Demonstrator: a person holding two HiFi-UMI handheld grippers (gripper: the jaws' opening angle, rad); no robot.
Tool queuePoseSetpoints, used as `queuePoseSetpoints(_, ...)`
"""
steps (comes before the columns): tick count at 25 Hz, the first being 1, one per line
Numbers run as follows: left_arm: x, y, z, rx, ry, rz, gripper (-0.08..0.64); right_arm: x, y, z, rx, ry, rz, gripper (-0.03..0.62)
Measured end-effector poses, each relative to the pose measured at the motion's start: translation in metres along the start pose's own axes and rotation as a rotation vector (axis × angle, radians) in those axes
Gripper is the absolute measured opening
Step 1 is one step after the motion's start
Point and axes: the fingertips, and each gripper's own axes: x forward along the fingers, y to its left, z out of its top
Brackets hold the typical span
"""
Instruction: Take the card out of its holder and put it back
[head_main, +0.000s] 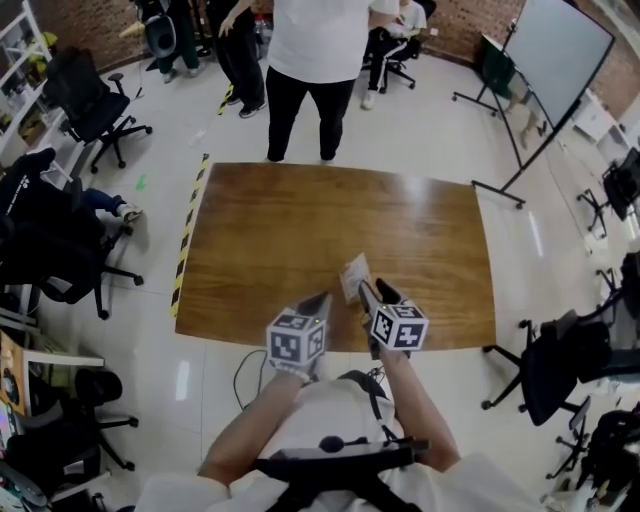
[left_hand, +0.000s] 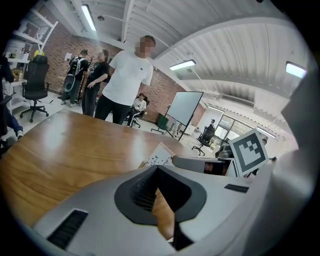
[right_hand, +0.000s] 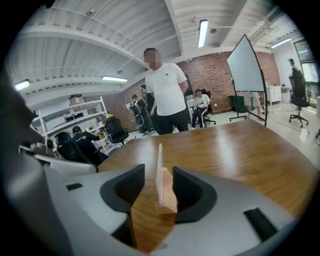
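Forearms (head_main: 248, 437) rise from the bottom edge of the head view, each ending in a tool over the near edge of the tabletop (head_main: 290, 230). Left tool (head_main: 321, 298): jaws a little apart, only wood showing between them. Right tool (head_main: 374, 291): jaws wide apart around the card (head_main: 354, 276), with a gap on each side of it. The card stands upright in its pale wooden holder (right_hand: 167, 199) on the tabletop, just below the frame's centre. The tabletop is glossy brown wood grain. Around it lies a pale, shiny tile floor (head_main: 440, 120), with black-and-yellow tape (head_main: 188, 235) along the left side. A person (head_main: 312, 60) in a white shirt stands at the far edge, top centre. Office chairs (head_main: 85, 100) sit at the left, a whiteboard (head_main: 555, 50) on a stand at the upper right, and a brick wall (right_hand: 215, 65) behind.
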Motion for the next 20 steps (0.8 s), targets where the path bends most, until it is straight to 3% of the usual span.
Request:
queuePoseSetpoints(4, 0.006, 0.001, 0.001, 0.021, 0.019, -0.019, -0.009, 0.011, 0.0, -0.004, 0.0, 0.004, -0.005, 0.153)
queuePoseSetpoints(8, 0.009, 0.002, 0.0, 0.027, 0.029, -0.035, -0.009, 0.021, -0.001, -0.005, -0.008, 0.004, -0.02, 0.151)
queuePoseSetpoints(20, 0.016, -0.001, -0.006, 0.034, 0.048, -0.055, -0.009, 0.033, -0.004, -0.011, -0.065, -0.001, -0.022, 0.049)
